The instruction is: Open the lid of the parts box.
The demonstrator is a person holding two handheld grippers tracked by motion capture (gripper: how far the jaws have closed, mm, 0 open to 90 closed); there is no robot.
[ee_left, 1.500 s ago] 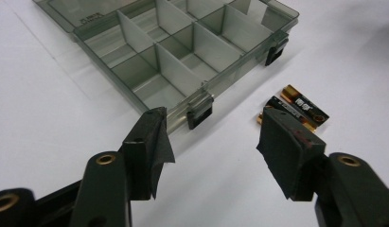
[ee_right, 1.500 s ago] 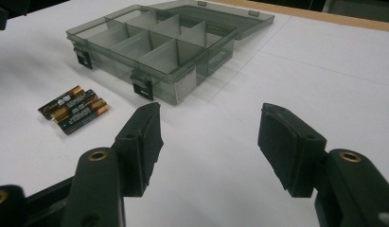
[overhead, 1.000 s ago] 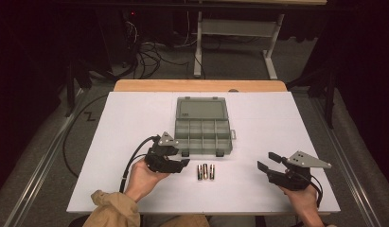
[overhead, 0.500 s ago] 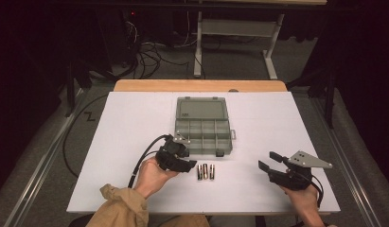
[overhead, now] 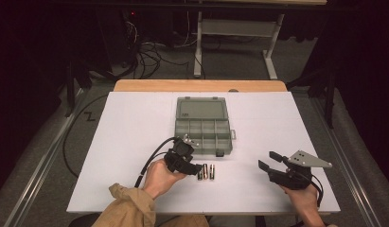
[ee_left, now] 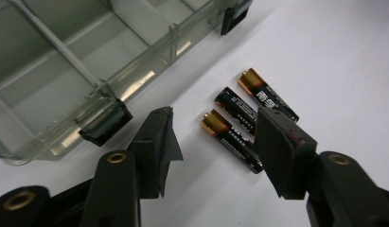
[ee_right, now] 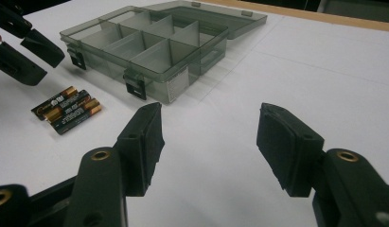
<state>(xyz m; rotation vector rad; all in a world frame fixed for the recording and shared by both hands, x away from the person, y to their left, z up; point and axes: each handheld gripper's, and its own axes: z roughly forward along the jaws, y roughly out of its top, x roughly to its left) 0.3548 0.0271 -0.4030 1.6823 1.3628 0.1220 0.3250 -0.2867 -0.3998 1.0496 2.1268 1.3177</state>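
Three black AA batteries with gold ends (overhead: 207, 171) lie side by side on the white table, just in front of an open grey compartment box (overhead: 228, 138). My left gripper (overhead: 196, 169) is low beside their left end. In the left gripper view its jaws (ee_left: 216, 135) have just been closing a little and still stand open. The nearest battery (ee_left: 227, 135) lies between them untouched, partly behind the right jaw. The box's latch (ee_left: 104, 124) is close on the left. My right gripper (overhead: 269, 160) is open and empty at the front right, apart from everything.
The box's lid (overhead: 201, 108) lies flat open behind its empty compartments. In the right gripper view the box (ee_right: 182, 81) is ahead, with the batteries (ee_right: 66, 109) and the left gripper (ee_right: 46, 64) at far left. The table's front edge (overhead: 206, 211) runs below both hands.
My left gripper has moved right and a little lower, up to the batteries, and its jaws have narrowed slightly. The right gripper has stayed where it was.
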